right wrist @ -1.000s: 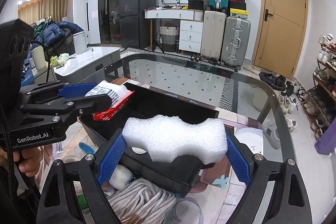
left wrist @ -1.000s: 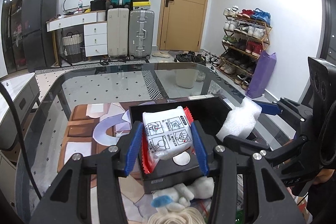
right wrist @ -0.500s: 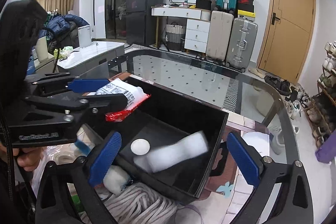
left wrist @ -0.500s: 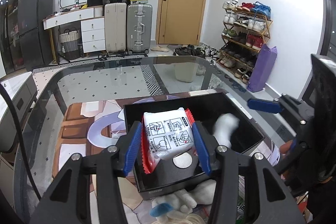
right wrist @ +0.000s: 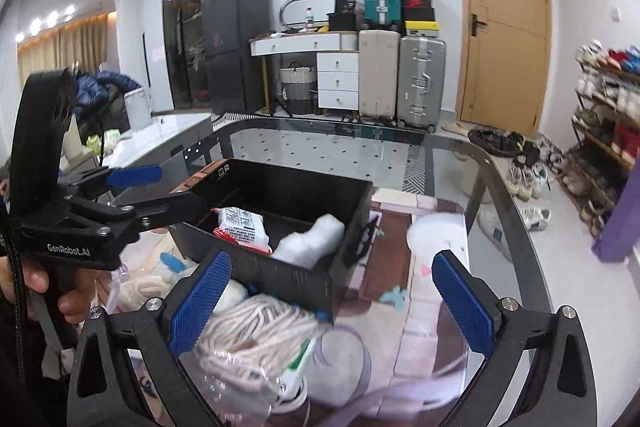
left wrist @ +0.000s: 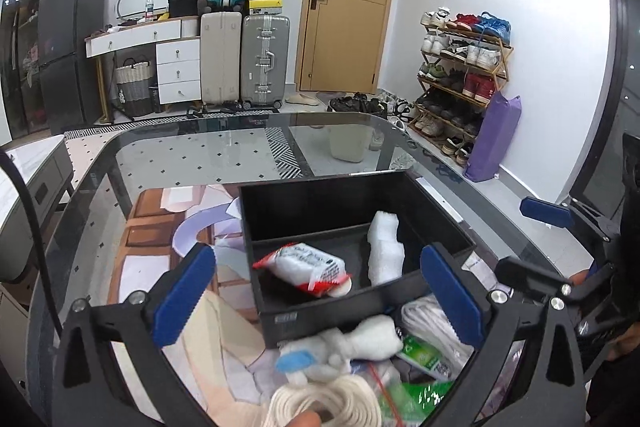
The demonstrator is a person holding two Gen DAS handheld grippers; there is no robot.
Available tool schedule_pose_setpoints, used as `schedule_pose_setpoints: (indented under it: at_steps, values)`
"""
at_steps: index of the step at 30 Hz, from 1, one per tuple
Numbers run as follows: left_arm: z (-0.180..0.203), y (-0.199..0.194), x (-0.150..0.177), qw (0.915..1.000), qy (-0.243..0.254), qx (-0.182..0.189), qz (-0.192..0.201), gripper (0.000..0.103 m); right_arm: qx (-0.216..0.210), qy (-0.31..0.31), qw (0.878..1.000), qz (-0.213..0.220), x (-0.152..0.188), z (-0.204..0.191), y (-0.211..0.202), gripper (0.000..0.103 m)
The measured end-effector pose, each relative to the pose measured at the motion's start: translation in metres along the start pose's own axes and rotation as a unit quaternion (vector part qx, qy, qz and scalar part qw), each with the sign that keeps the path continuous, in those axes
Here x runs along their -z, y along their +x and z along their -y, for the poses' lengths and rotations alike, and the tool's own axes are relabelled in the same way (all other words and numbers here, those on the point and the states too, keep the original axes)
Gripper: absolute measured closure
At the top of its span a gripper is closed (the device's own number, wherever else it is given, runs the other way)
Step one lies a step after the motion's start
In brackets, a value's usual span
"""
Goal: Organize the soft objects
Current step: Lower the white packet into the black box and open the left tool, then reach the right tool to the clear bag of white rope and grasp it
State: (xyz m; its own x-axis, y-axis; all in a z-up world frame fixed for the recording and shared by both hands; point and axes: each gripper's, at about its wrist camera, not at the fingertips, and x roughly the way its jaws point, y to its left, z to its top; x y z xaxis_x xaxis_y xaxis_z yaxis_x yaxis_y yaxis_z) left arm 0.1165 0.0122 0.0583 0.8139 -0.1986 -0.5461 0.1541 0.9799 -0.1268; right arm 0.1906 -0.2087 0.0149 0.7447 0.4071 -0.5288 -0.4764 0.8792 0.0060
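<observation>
A black open box stands on the glass table. Inside lie a white-and-red packet and a white foam block. My left gripper is open and empty, just in front of the box's near wall. My right gripper is open and empty, to the right of the box. In front of the box lie a white plush toy with a blue tag, a coil of white rope and a green packet.
The box stands on a pastel printed mat on the glass table. The table's curved right edge runs close to the box. Suitcases, drawers, a door and a shoe rack stand far behind.
My right gripper opened and dropped the foam block into the box. My left gripper then opened and let the packet fall into the box. Both grippers pulled back.
</observation>
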Motion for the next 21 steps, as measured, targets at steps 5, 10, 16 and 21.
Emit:
schedule_pose_setpoints:
  at_steps: [5, 10, 16, 21]
  values:
    - [-0.006, -0.014, 0.008, 0.9999, -0.006, -0.011, 0.005, 0.000, 0.005, 0.027, 1.000, -0.014, 0.012, 0.005, -0.010, 0.001]
    - [-0.009, -0.021, 0.016, 0.9999, -0.011, -0.010, 0.004, 0.000, 0.000, 0.035, 0.999, -0.019, 0.019, 0.002, -0.021, 0.001]
    - [-0.008, -0.025, 0.027, 0.9999, -0.007, -0.014, -0.001, 0.000, 0.008, 0.037, 0.999, -0.030, 0.018, -0.003, -0.026, 0.001]
    - [-0.008, -0.027, 0.039, 0.9996, 0.003, -0.027, -0.011, 0.000, 0.013, 0.061, 0.998, -0.032, 0.013, -0.001, -0.029, 0.001]
